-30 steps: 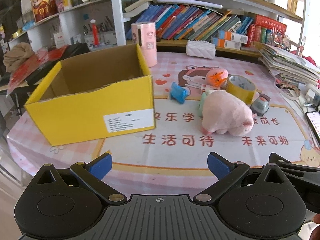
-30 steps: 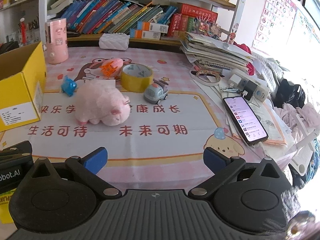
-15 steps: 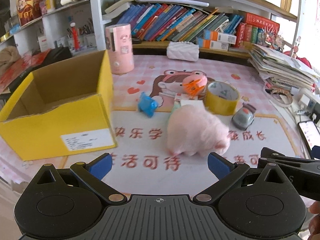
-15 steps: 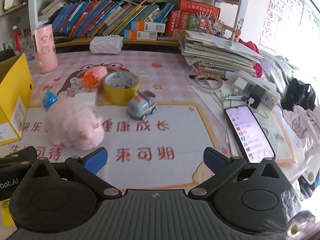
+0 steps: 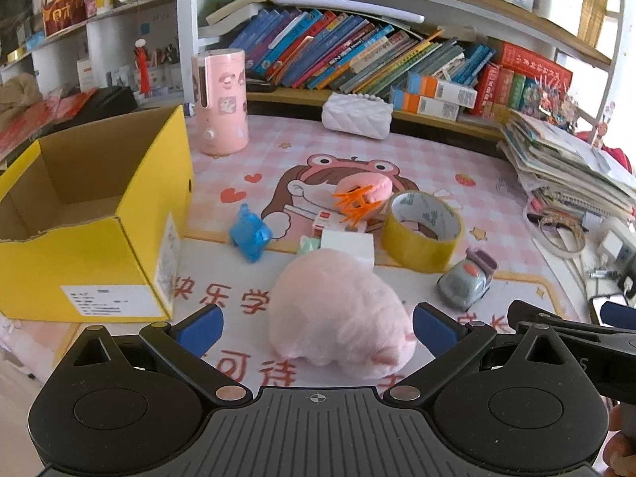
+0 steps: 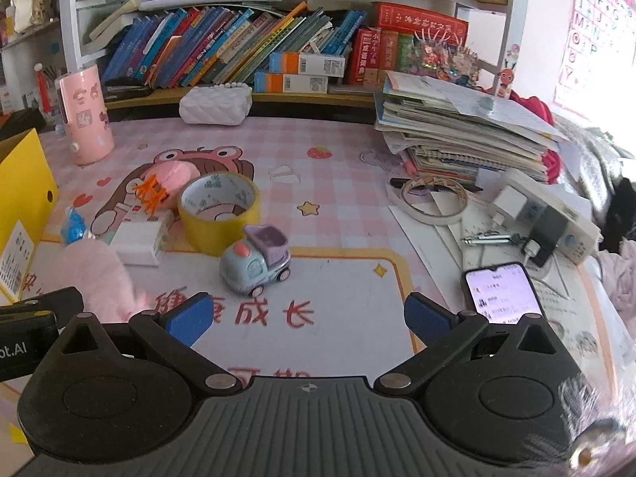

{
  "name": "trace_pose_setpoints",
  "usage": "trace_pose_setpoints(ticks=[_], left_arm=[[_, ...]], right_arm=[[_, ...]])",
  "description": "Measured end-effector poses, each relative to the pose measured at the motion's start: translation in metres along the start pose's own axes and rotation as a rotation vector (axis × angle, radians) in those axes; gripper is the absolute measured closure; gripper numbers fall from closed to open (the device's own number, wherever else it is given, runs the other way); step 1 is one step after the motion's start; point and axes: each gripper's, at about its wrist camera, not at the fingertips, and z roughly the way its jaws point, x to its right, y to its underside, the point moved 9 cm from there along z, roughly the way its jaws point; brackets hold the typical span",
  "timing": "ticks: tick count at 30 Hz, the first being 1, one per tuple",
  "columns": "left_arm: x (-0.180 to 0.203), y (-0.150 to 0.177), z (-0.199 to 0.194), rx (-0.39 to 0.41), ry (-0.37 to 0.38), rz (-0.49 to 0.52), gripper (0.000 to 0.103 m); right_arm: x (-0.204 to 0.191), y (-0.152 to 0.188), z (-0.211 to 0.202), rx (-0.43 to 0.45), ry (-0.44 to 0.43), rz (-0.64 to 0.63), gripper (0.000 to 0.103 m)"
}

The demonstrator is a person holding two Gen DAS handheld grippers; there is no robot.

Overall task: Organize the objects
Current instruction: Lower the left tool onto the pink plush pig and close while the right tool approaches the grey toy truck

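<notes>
A pink plush pig [image 5: 338,310] lies on the printed mat, right in front of my open left gripper [image 5: 316,328], its body between the two blue pads without touching them. Left of it stands an open yellow cardboard box [image 5: 91,214]. Behind the pig lie a blue toy [image 5: 250,234], a white box [image 5: 348,244], a pink toy with orange spikes [image 5: 359,194], a yellow tape roll [image 5: 421,230] and a grey toy truck [image 5: 465,282]. My right gripper [image 6: 306,318] is open and empty, with the toy truck [image 6: 256,262] just ahead of it and the tape roll [image 6: 218,208] farther back.
A lit phone [image 6: 503,294] lies at the right by a power strip [image 6: 548,218] and a white tape ring [image 6: 433,200]. A stack of papers [image 6: 457,135], a pink bottle [image 6: 85,113], a white pouch [image 6: 216,103] and book shelves line the back.
Both grippers have moved forward over the mat and swung right. The pig now sits between the left gripper's fingers and the truck is closer to the right gripper. Both stay open.
</notes>
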Motion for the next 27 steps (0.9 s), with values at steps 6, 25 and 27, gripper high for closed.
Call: trace_pose_setpoints(ticks=[6, 25, 27], left_arm=[[0.009, -0.006, 0.007, 0.009, 0.003, -0.024, 0.001], [0.003, 0.008, 0.077, -0.164, -0.011, -0.121, 0.011], [0.002, 0.009, 0.078, -0.170, -0.013, -0.104, 0.016]], right_arm=[[0.013, -0.012, 0.012, 0.013, -0.049, 0.027, 0.002], [0.001, -0.030, 0.050, -0.003, -0.184, -0.056, 0.006], [-0.004, -0.031, 0.058, -0.019, -0.199, -0.079, 0.007]])
